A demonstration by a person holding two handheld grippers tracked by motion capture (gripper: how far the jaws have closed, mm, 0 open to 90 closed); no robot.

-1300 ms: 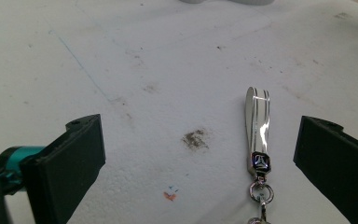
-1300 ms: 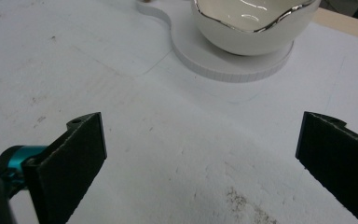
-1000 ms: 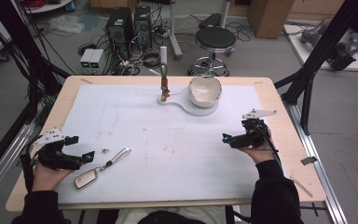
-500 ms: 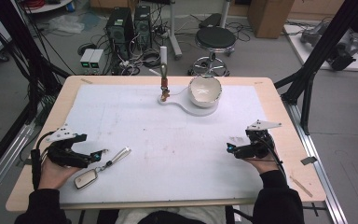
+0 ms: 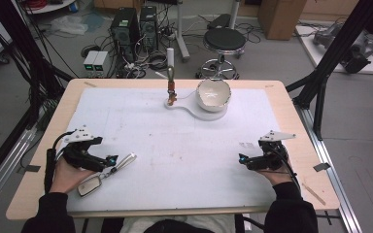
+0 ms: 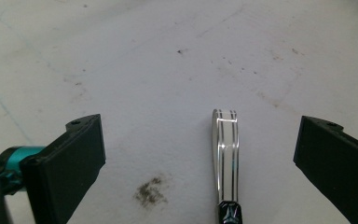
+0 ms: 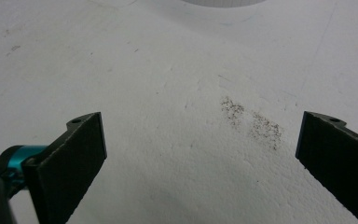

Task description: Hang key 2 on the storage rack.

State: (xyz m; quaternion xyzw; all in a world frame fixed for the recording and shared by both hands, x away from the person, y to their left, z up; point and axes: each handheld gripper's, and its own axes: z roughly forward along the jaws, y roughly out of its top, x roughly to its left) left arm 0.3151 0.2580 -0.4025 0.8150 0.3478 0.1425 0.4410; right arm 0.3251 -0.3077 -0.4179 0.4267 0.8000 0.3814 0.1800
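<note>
Currently my left gripper (image 5: 110,160) sits at the near left of the white table mat (image 5: 184,145), its jaws spread wide with nothing between the pads. In the left gripper view, one shiny metal handle (image 6: 224,154) with two dark lines along it lies flat on the mat between my jaws, nearer the right jaw and touching neither. In the high view that handle (image 5: 121,163) belongs to one metal spatula-like tool, whose flat head (image 5: 90,185) lies just beside my left hand (image 5: 68,174), near the table's near edge.

My right gripper (image 5: 243,159) sits at the near right of the mat, well apart from the left one, jaws likewise wide and holding nothing. In the right gripper view, one patch of dark specks (image 7: 251,123) marks the mat between its jaws.

Count at the far side: one white bowl (image 5: 213,93) resting on one white handled board (image 5: 194,106), and one upright utensil (image 5: 171,77) with a pale grip standing at the board's left end. I cannot tell what holds it upright.

Beyond the table on the floor: one black round stool (image 5: 223,41) and two dark computer towers (image 5: 136,22).
</note>
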